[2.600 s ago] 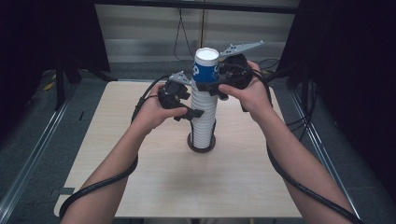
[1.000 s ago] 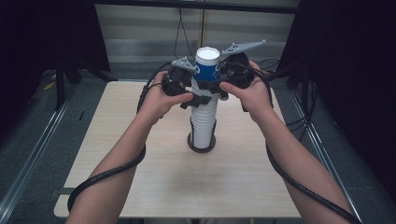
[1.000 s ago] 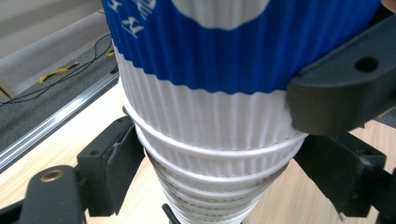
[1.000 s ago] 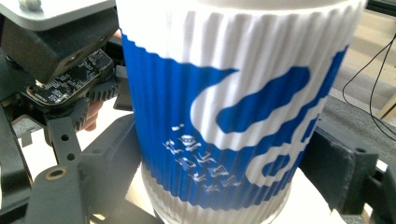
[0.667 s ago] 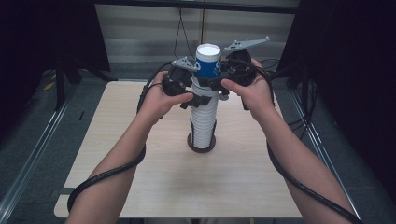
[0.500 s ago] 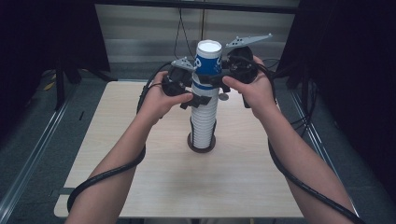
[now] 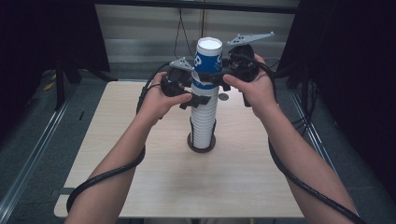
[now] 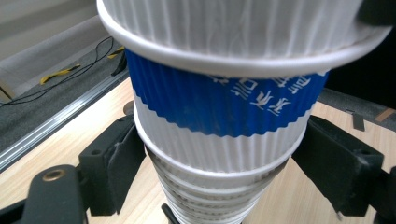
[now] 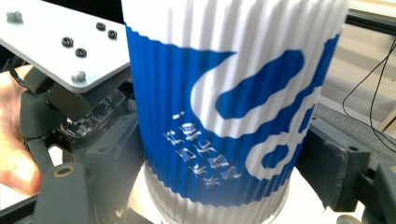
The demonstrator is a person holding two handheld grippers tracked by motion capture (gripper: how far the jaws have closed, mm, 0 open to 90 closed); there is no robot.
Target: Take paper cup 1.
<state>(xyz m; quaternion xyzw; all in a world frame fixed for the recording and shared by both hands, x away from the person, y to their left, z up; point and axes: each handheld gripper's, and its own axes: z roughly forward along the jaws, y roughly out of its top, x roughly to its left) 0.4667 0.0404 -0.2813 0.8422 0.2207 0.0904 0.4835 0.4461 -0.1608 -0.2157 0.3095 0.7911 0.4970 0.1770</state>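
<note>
— At centre frame, where's the top cup [image 7: 207, 63]?
— I see it crowning the cup stack [image 7: 203, 119] on my worktop [image 7: 140, 182]. My right claw [image 7: 215, 76] is clamped on it, jaws just having closed; my left claw [image 7: 201, 99] grips the stack right below.

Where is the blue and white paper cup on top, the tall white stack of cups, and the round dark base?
Blue and white ribbed paper cup [image 7: 206, 60], high view, its side.
Tall white stack of cups [image 7: 204, 122], high view, mid-stack.
Round dark base [image 7: 191, 142], high view, left rim.
</note>
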